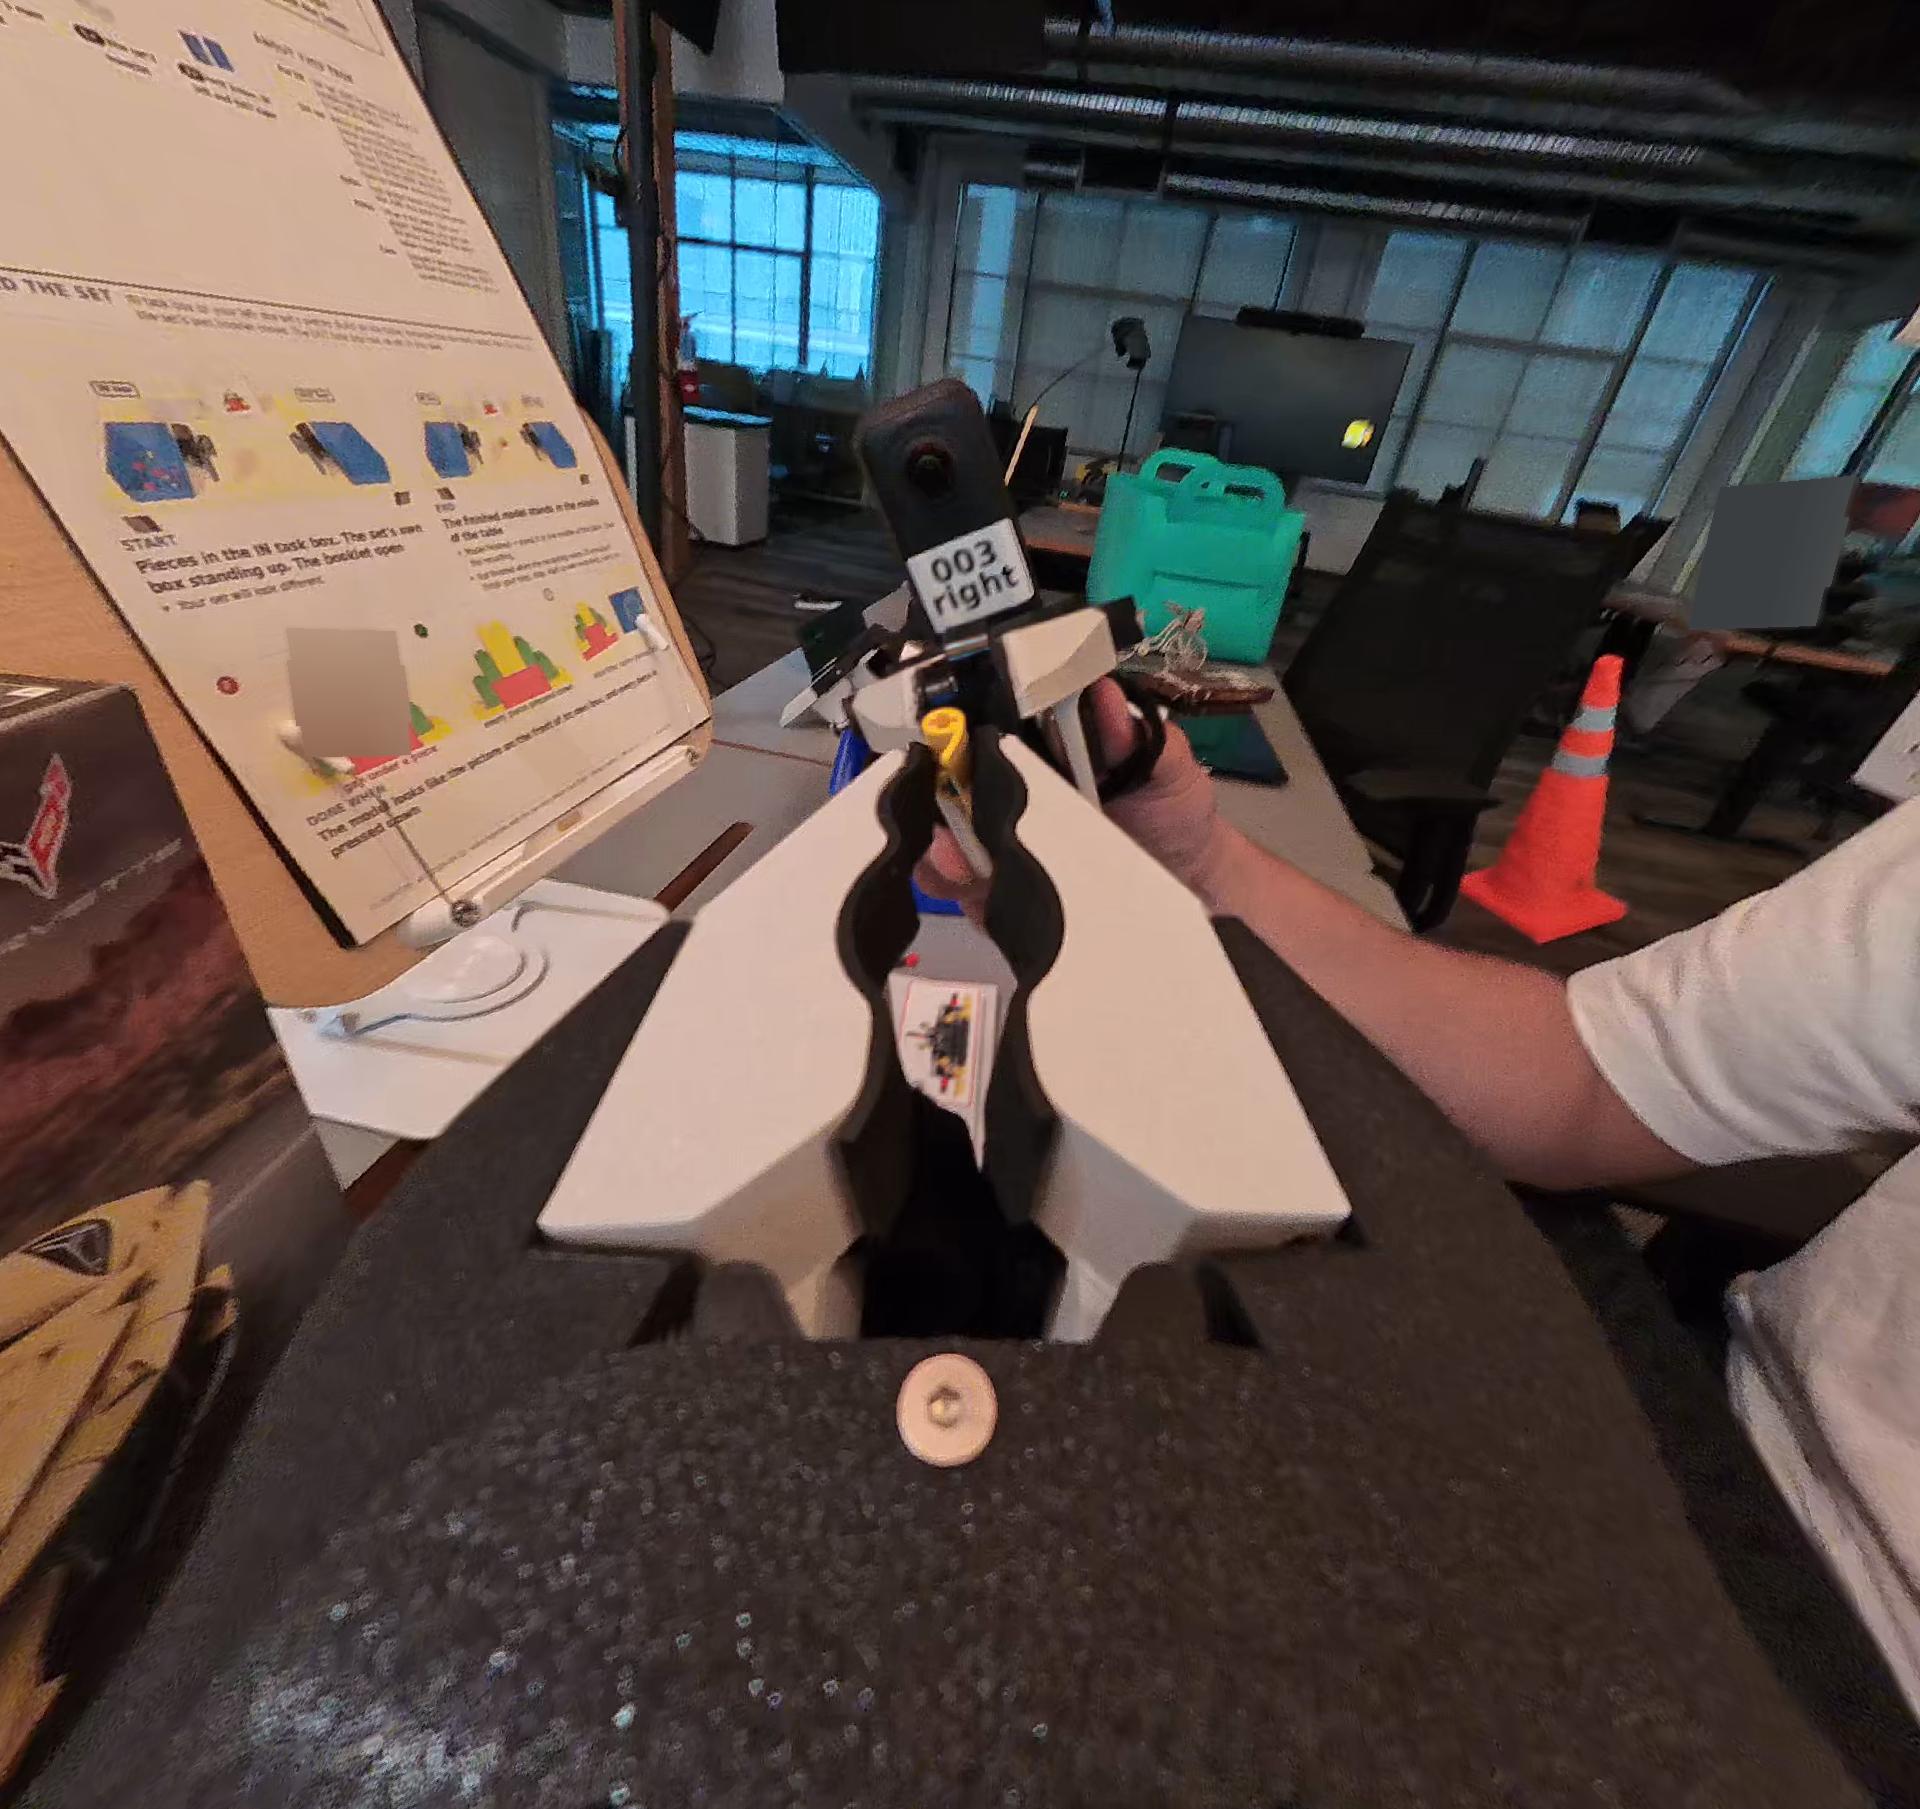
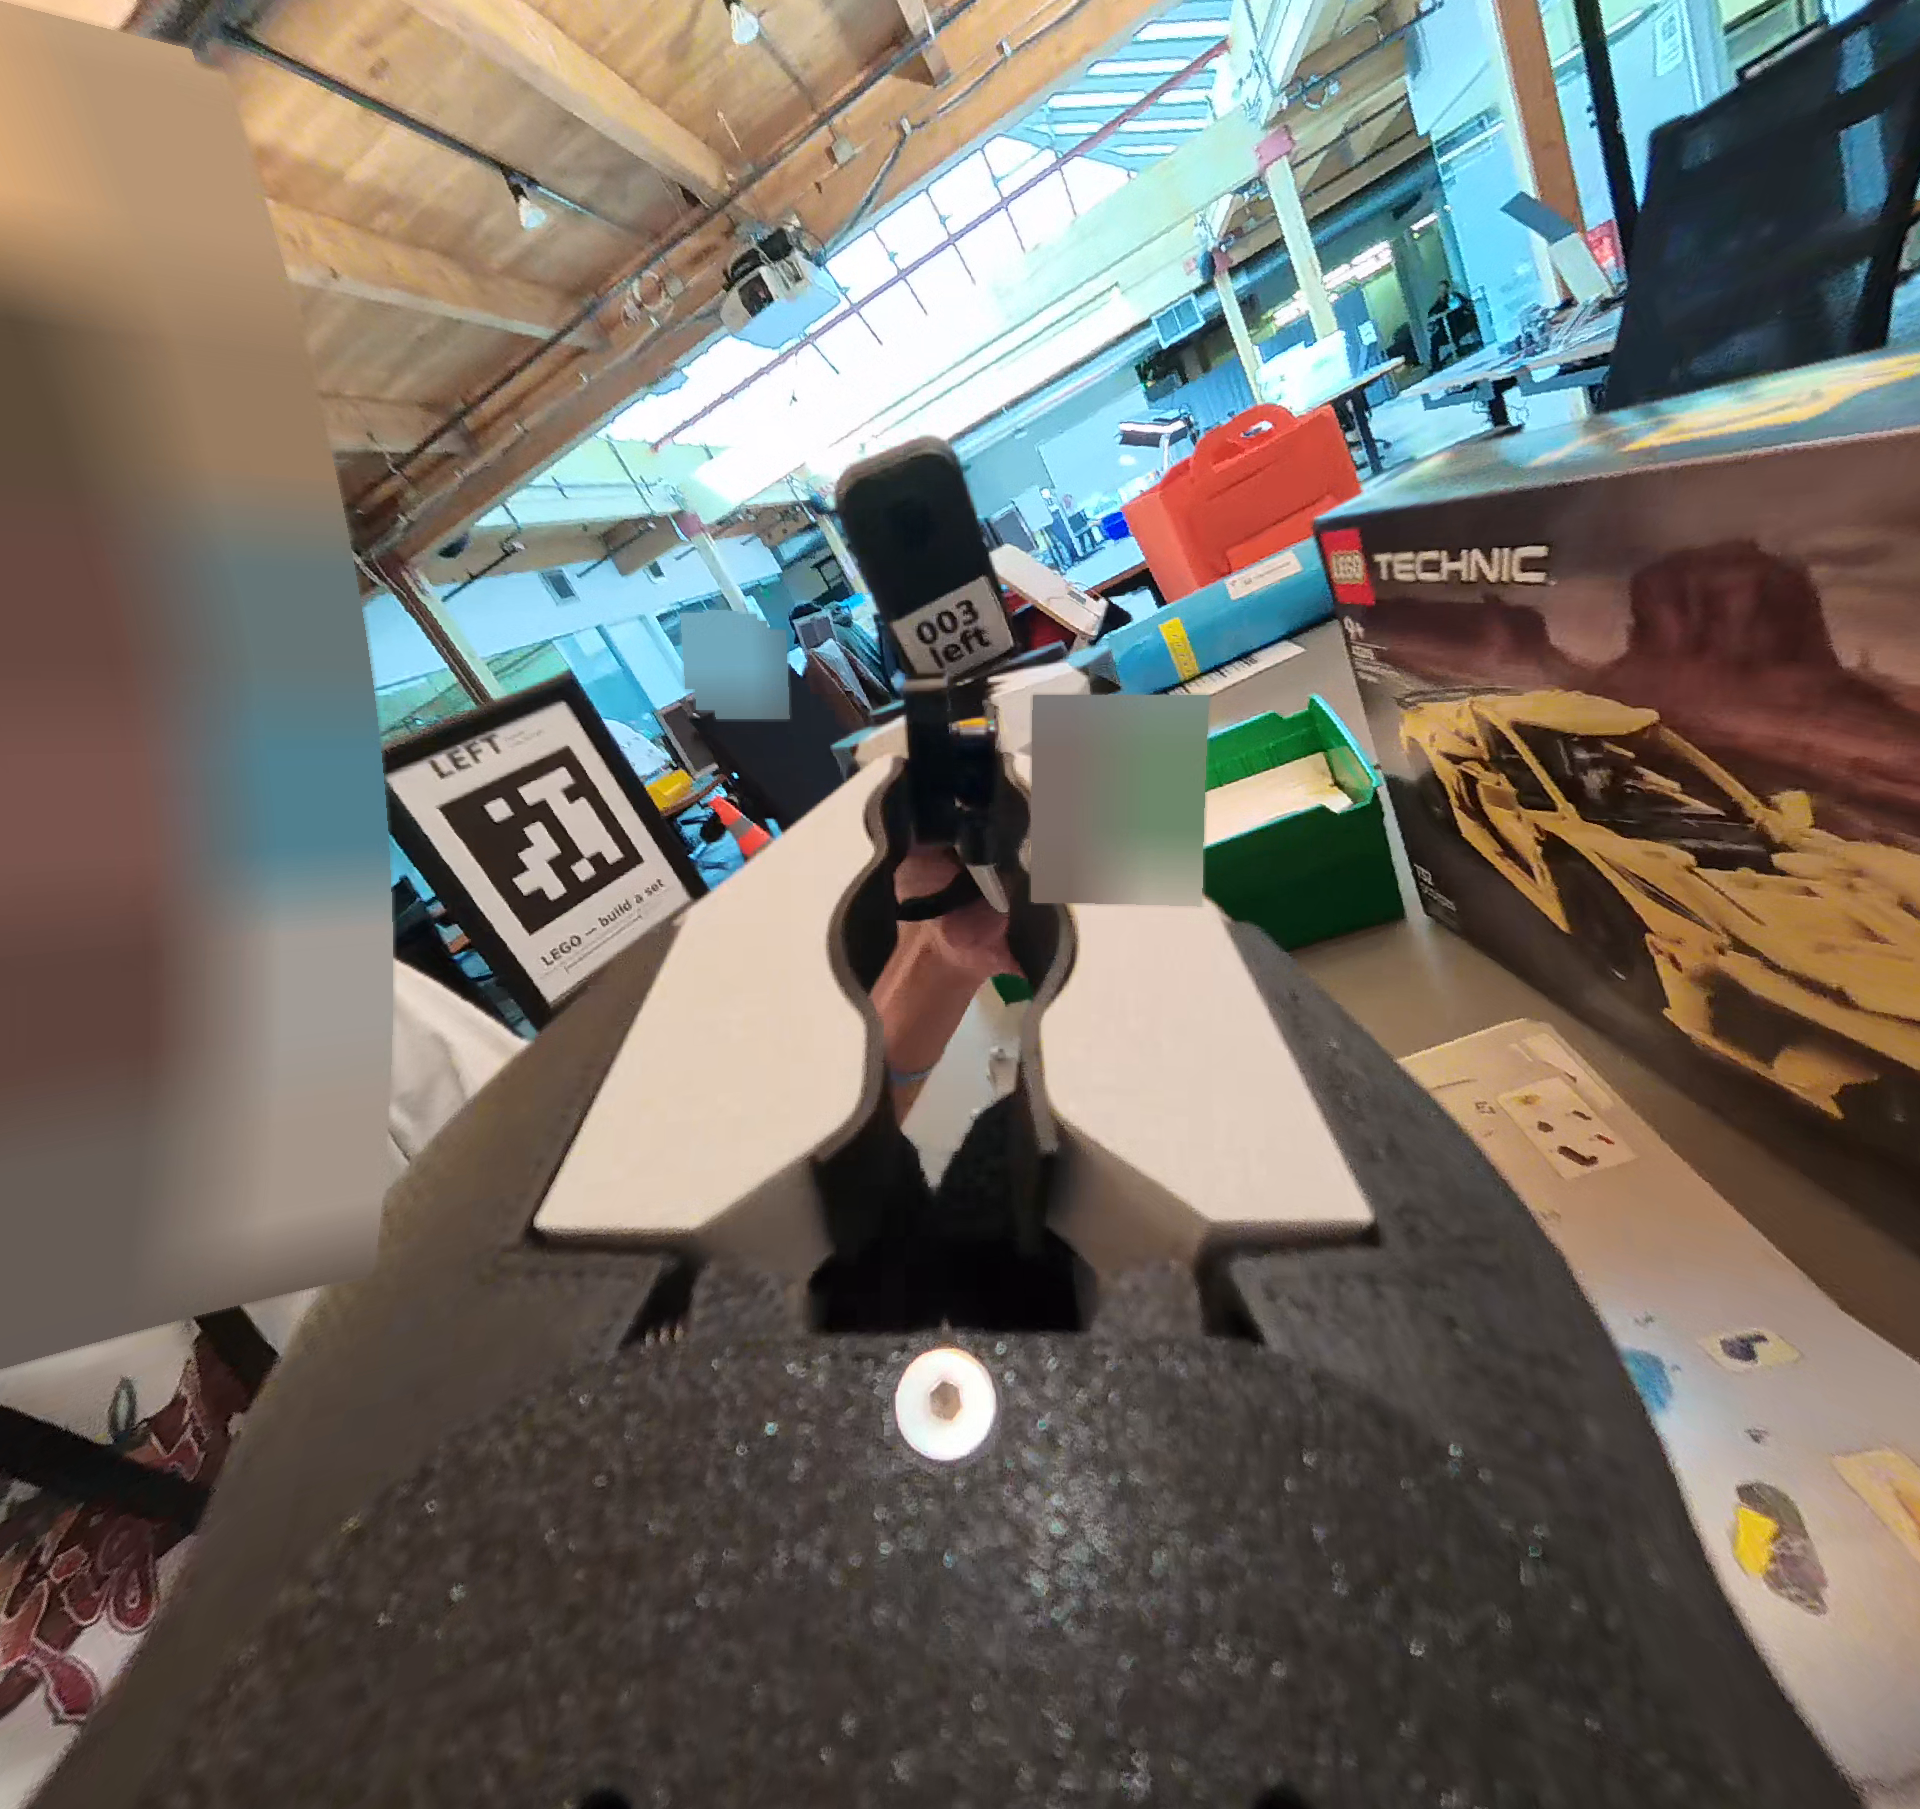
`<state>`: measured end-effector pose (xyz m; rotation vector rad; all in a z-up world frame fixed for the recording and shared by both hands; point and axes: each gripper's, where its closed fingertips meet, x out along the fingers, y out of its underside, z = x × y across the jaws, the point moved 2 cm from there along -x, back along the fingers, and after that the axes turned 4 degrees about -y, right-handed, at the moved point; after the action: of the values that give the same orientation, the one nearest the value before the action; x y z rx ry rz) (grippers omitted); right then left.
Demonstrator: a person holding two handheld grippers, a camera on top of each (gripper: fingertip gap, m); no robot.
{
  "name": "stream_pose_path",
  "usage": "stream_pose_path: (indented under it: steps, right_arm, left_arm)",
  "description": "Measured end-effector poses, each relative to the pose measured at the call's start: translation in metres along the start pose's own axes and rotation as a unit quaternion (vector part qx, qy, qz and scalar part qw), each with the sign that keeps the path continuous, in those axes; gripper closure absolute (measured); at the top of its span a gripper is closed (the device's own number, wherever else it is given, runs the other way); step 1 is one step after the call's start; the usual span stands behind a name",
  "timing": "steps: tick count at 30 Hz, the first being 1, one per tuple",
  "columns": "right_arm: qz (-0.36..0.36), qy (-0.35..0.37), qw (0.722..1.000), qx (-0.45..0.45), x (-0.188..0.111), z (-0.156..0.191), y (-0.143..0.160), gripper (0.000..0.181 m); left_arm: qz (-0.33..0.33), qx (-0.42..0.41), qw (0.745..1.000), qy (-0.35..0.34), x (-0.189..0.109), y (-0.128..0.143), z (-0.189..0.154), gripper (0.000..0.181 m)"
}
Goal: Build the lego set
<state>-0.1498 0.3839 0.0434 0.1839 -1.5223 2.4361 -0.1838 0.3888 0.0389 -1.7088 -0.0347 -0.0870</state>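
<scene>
Yellow piece pinched between two grippers held nose to nose above the table.

Left gripper (image 1: 951, 783) clenches its tips on a small yellow lego piece (image 1: 948, 739), meeting the right gripper (image 2: 948, 803), whose tips look closed around dark parts, though what it grasps I cannot tell. Lego set box (image 2: 1662, 772) stands on the table (image 2: 1382, 990) beside a green bin (image 2: 1299, 866).
</scene>
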Motion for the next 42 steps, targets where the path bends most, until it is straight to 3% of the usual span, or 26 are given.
stream_pose_path:
  steps: [3, 8, 19, 29, 33, 39, 42]
  right_arm:
    - [0.008, 0.002, 1.0, 0.006, -0.005, -0.004, 0.006, 0.167]
    - [0.023, 0.014, 1.0, 0.001, -0.012, -0.017, 0.014, 0.167]
    - [0.036, 0.002, 0.999, -0.039, -0.013, -0.011, 0.019, 0.167]
    - [0.057, -0.016, 0.998, 0.018, -0.011, -0.01, 0.026, 0.167]
    - [0.053, -0.019, 0.998, 0.007, -0.01, -0.009, 0.025, 0.167]
    - [0.029, 0.005, 0.998, -0.051, -0.011, -0.005, 0.012, 0.167]
    - [0.014, 0.0, 0.999, -0.041, -0.013, -0.001, 0.006, 0.167]
  left_arm:
    - [0.023, 0.025, 0.999, -0.01, 0.002, 0.007, 0.001, 0.175]
    - [0.05, -0.011, 0.999, -0.001, 0.006, 0.021, 0.011, 0.175]
    - [0.059, -0.053, 0.996, 0.035, 0.006, 0.024, 0.004, 0.176]
    - [0.104, 0.05, 0.993, -0.007, 0.005, 0.026, -0.001, 0.175]
    - [0.106, 0.058, 0.993, -0.012, 0.004, 0.024, -0.002, 0.175]
    - [0.049, -0.035, 0.998, 0.021, 0.01, 0.012, -0.001, 0.176]
    - [0.03, -0.028, 0.999, 0.018, 0.012, 0.006, -0.003, 0.175]
